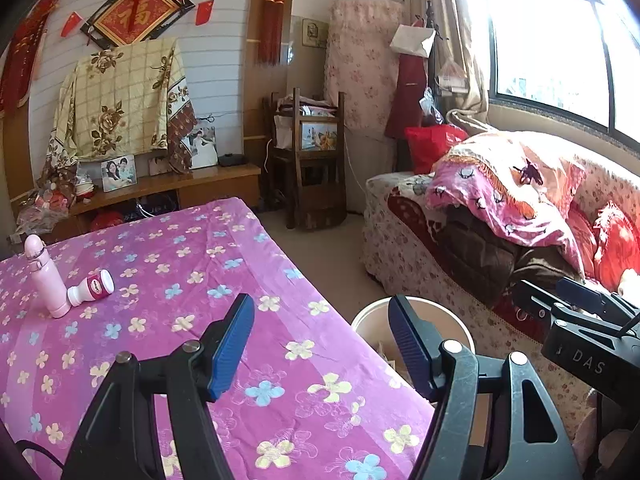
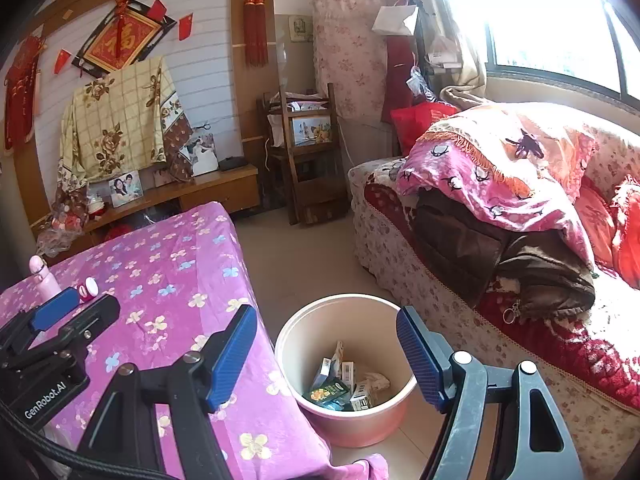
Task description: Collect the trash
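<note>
A pink bin [image 2: 304, 328] stands on the floor between the table and the sofa, holding several cartons and a crumpled paper [image 2: 374, 380]. Its rim shows in the left wrist view [image 1: 368, 316]. A small white bottle with a red label [image 1: 91, 286] lies on the purple flowered tablecloth [image 1: 192, 280] next to an upright pink flask [image 1: 46, 276]. Both show far left in the right wrist view, the bottle [image 2: 87, 289] and flask [image 2: 43, 276]. My left gripper [image 1: 322, 350] is open and empty over the table's right edge. My right gripper [image 2: 326, 354] is open and empty above the bin.
A sofa [image 2: 500, 240] piled with blankets and a brown jacket runs along the right under the window. A wooden chair [image 2: 308, 152] and a low cabinet [image 2: 208, 192] with photo frames stand at the back. Tiled floor [image 2: 304, 252] lies between table and sofa.
</note>
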The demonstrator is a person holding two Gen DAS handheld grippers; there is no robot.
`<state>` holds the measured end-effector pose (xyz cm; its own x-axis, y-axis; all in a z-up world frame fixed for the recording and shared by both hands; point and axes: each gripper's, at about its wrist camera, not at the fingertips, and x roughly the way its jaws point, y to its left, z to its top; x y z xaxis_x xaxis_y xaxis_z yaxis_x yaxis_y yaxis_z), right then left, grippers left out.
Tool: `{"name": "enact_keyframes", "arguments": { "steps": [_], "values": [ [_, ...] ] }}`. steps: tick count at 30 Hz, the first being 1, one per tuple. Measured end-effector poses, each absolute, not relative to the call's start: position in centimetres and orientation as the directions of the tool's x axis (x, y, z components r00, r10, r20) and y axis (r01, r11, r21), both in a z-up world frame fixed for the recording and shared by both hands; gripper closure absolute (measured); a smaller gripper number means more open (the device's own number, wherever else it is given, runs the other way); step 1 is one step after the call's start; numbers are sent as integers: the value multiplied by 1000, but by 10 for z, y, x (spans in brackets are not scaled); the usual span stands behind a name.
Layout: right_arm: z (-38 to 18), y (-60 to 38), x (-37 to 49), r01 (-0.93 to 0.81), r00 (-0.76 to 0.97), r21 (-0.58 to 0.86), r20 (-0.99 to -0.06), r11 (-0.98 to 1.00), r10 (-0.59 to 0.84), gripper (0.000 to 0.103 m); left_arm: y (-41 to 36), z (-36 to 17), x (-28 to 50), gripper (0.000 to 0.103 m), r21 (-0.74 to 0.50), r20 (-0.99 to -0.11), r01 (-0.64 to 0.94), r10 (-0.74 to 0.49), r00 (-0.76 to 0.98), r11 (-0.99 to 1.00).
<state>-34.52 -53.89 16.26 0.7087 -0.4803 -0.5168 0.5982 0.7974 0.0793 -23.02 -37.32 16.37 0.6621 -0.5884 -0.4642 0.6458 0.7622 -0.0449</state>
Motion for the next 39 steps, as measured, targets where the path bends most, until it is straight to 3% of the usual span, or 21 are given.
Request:
{"name": "enact_keyframes", "arguments": {
  "steps": [39],
  "values": [
    [169, -534, -340, 578, 717, 70, -518, 813, -466, 27, -362, 162, -226, 33, -27, -461, 631, -570, 680, 775]
  ]
}}
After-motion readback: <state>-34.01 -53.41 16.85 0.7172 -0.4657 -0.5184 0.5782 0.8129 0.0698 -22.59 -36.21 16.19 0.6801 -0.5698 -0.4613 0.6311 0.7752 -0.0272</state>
